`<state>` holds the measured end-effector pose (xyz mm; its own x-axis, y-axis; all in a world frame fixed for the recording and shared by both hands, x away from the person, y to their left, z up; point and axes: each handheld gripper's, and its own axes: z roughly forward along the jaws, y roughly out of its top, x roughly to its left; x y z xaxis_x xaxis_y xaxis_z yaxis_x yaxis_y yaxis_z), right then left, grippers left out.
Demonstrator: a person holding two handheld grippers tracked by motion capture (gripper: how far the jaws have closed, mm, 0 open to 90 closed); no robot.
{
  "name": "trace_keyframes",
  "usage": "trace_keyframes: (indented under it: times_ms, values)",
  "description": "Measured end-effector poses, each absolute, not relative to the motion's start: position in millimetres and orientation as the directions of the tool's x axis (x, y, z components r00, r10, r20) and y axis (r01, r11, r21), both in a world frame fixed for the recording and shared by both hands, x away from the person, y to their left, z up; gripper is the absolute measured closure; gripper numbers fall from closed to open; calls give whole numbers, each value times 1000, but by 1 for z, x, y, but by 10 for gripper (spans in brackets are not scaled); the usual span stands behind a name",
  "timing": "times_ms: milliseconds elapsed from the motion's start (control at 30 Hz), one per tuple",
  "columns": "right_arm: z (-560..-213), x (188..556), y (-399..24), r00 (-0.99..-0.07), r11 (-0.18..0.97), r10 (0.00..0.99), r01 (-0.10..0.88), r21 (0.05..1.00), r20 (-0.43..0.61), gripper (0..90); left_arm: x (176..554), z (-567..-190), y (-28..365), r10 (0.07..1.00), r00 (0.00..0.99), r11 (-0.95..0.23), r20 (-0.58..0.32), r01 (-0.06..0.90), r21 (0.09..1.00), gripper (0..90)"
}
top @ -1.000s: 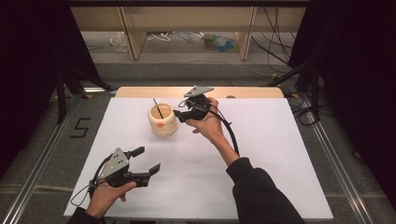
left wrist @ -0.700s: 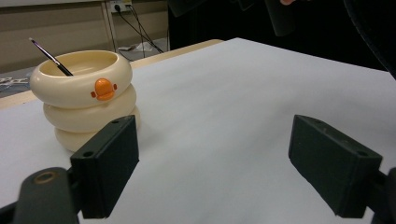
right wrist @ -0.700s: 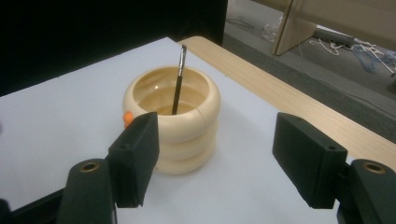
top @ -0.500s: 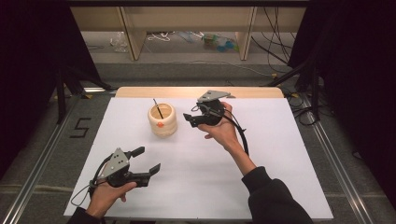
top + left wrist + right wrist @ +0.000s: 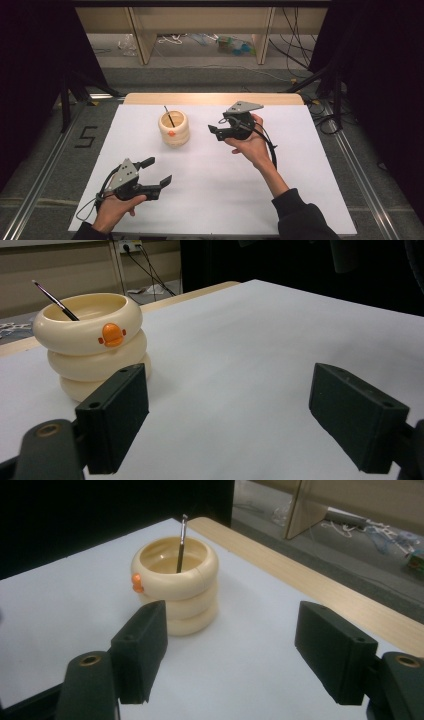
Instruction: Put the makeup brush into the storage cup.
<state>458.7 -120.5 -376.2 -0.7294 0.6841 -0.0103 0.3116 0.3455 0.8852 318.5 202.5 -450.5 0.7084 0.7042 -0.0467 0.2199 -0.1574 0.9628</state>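
**Brush pot: handling notes, both jaws released**

Brush pot [image 5: 174, 128] stands upright on the white counter [image 5: 300, 200], toward its far edge. I read it as a rigid cream vessel of three stacked rings, with an orange duck-bill mark on the top ring. Probably glazed or smooth plastic, so slippery; likely light, and easy to tip if pushed high. The thin dark brush [image 5: 169, 116] leans loose inside and would rattle or fall out if the pot tilts. I would grasp in a groove between rings, low, or pinch the rim wall.

Right gripper [image 5: 218, 130] hovers just right of the pot, jaws released with nothing between them; they have just been opening a little further. Left gripper [image 5: 159, 172] sits well nearer me than the pot, jaws wide, empty.

Views: the left gripper view shows the bill [image 5: 112, 334] face on; the right gripper view sees it edge-on and looks down into the bare interior [image 5: 172, 566]. The high view gives the hand spacing.
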Motion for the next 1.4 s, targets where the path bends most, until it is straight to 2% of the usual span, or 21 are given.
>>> trace_keyframes:
  times_ms: [33, 133, 367, 400, 667, 1400]
  values:
    - [-376, 457, -123, -731, 347, 682, 317, 883, -6, 301, 319, -450, 203, 703, 710, -169, -32, 210, 963, 162]
    - [-378, 453, -130, -732, 340, 681, 315, 886, -1, 301, 318, -451, 201, 691, 720, -150, -63, 229, 962, 162]
    - [-383, 443, -146, -719, 333, 695, 326, 885, 4, 301, 319, -450, 203, 706, 708, -167, -35, 213, 963, 162]
    - [-384, 443, -148, -721, 337, 693, 330, 882, 4, 300, 319, -451, 200, 715, 696, -123, -60, 210, 970, 162]
    - [-387, 435, -164, -710, 311, 704, 334, 890, 21, 301, 319, -451, 200, 715, 696, -116, -66, 211, 971, 162]
    - [-391, 423, -179, -704, 302, 710, 334, 893, 24, 272, 318, -451, 199, 719, 691, -104, -75, 213, 972, 162]
